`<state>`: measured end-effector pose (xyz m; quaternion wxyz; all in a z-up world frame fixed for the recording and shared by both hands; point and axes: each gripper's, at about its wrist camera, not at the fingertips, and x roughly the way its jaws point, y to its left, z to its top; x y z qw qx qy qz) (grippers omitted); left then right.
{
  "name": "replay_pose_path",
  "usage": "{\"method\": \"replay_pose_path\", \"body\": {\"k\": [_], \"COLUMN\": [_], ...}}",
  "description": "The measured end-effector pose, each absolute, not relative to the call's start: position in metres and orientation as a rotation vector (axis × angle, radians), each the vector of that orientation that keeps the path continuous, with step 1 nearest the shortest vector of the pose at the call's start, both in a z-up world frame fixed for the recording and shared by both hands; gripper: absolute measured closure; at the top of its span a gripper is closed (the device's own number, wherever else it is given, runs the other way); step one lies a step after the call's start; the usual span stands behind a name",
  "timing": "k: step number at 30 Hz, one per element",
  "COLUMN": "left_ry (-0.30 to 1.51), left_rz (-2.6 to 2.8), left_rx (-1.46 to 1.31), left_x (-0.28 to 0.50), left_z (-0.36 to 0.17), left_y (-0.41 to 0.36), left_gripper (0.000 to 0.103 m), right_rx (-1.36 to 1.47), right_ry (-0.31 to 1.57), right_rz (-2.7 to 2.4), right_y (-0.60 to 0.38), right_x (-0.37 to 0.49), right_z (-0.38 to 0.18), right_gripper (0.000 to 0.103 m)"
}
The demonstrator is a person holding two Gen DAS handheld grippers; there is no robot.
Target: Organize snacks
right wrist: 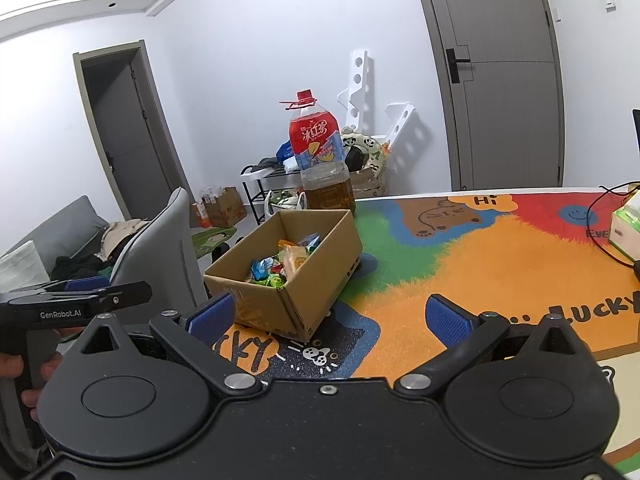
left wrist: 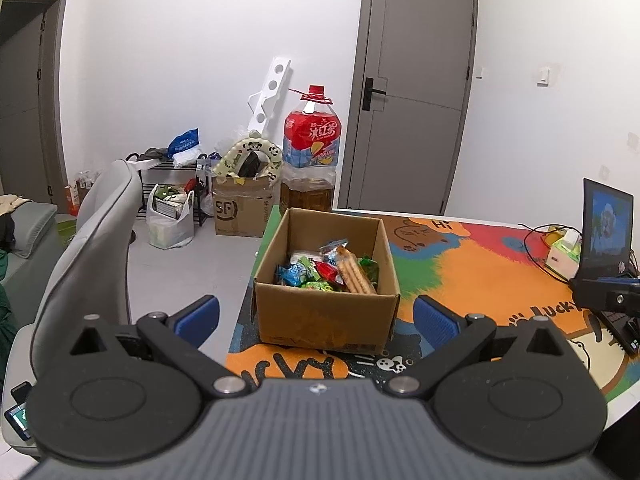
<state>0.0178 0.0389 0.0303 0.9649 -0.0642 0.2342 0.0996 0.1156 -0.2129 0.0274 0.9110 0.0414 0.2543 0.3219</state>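
Note:
An open cardboard box (left wrist: 324, 316) (right wrist: 256, 304) stands on the colourful mat at the table's left end. Inside it lie several wrapped snacks (left wrist: 326, 270) (right wrist: 280, 266), among them a long pack of crackers (left wrist: 354, 274). My left gripper (left wrist: 316, 312) is open, its blue pads either side of the box's near wall, held short of it with nothing between them. My right gripper (right wrist: 328, 316) is also open and empty, to the right of the box's near corner. In the right wrist view the left gripper (right wrist: 76, 304) shows at the far left, held by a hand.
A big bottle of tea (left wrist: 311, 152) (right wrist: 322, 164) stands behind the box. A laptop (left wrist: 606, 236), a tissue box (left wrist: 564, 250) (right wrist: 626, 228) and cables (right wrist: 600, 220) sit at the table's right. A grey chair (left wrist: 92, 248) (right wrist: 164, 248) stands left of the table.

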Motion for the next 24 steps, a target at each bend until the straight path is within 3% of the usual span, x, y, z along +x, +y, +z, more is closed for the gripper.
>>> {"method": "replay_pose_path", "body": {"k": [24], "left_ry": [0.491], "left_rz": [0.202], "left_rx": [-0.136], "left_x": [0.0188], "left_z": [0.0294], "left_y": [0.0361], "left_gripper": [0.001], "right_rx": [0.087], "right_ry": [0.533], "right_rz": [0.671], "right_y": [-0.2099], "right_x": [0.1136], "right_z": [0.0263], "right_gripper": [0.0]}}
